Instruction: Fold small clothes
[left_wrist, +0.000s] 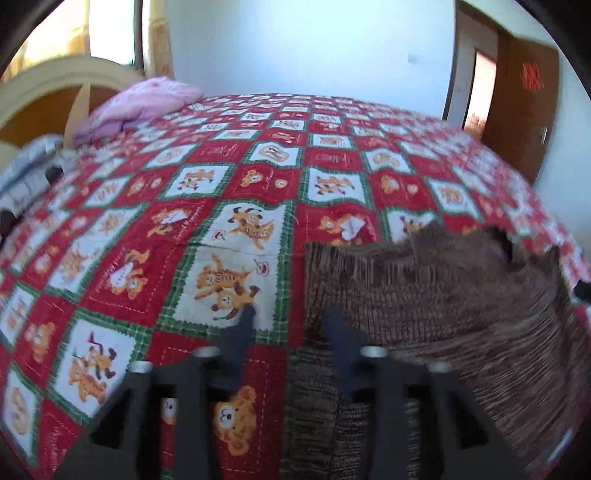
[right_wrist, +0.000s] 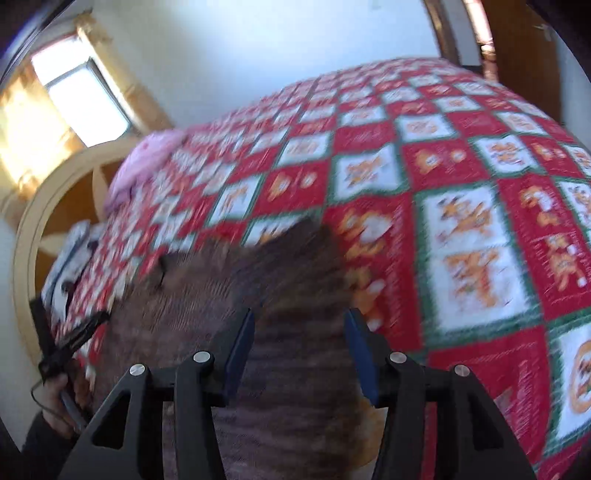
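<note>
Altogether one brown knit garment (left_wrist: 443, 295) lies on one quilt (left_wrist: 221, 177), both claws (left_wrist: 291, 343) (right_wrist: 299, 347) gaping open.

The left gripper (left_wrist: 290, 325) points down over a bed, its two dark blue fingers (left_wrist: 242, 339) apart with nothing pinched between them. A brown ribbed knitted garment (left_wrist: 424, 295) lies spread on the red, white and green checked quilt with cartoon bears (left_wrist: 221, 177); its left edge sits just under the gap between the fingers. A pink pillow (left_wrist: 140, 103) rests near the cream wooden headboard (left_wrist: 55, 77) at far left. A brown wooden door (left_wrist: 524, 107) stands at far right.
</note>
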